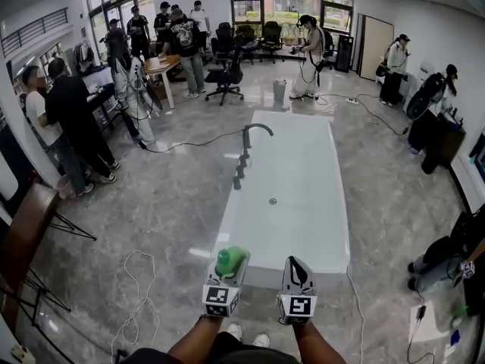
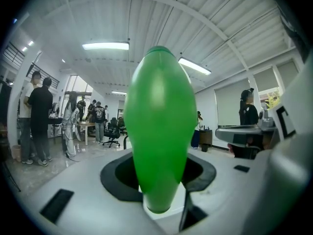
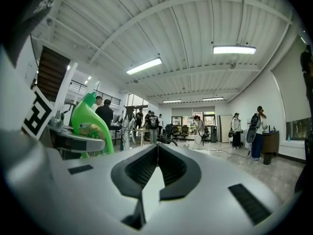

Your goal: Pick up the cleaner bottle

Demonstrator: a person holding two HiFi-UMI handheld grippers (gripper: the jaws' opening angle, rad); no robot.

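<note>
In the head view, the left gripper (image 1: 226,273) pinches the green cleaner bottle (image 1: 231,262) at the near end of the tub (image 1: 303,196). The right gripper (image 1: 297,277) is just to its right. The left gripper view shows the cleaner bottle (image 2: 160,131) standing tall between the jaws, which seem to squeeze it low down. In the right gripper view, those jaws are pressed together and empty, with the cleaner bottle (image 3: 88,124) on their left.

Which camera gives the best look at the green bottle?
The left gripper view: the green bottle fills the middle, clamped in the left gripper. The right gripper view shows it from the side, partly hidden. The head view shows only its small top.
</note>
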